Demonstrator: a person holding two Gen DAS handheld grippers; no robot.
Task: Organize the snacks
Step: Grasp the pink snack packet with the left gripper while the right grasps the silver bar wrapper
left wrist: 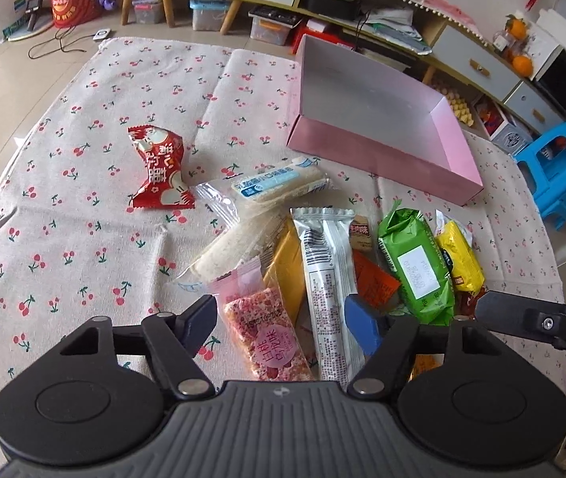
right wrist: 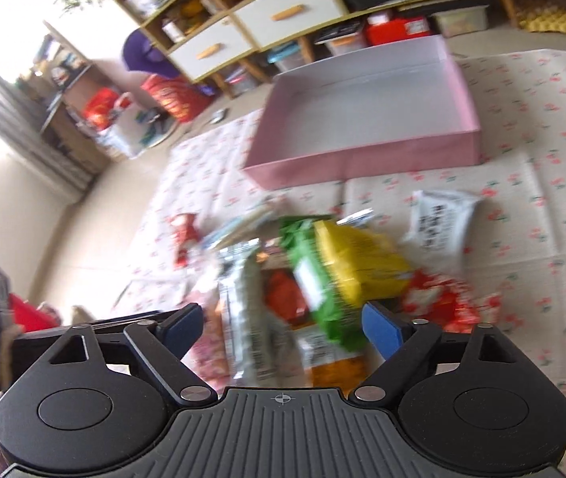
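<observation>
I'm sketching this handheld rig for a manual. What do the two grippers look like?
Both match: the left gripper and right gripper each have a ribbed dark grey body bearing a small crosshair mark, black linkage arms on silver pivot pins, round black side housings, and blue pads on the fingers.

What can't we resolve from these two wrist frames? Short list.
- Orange packet, left wrist view: mostly covered by the silver packet and green packet.
- Snack pile, right wrist view: motion blur, labels unreadable.
- Pink box, left wrist view: its near wall hides the floor strip behind it.
- Left gripper and right gripper: jaws apart over the packets; contact not discernible.
</observation>
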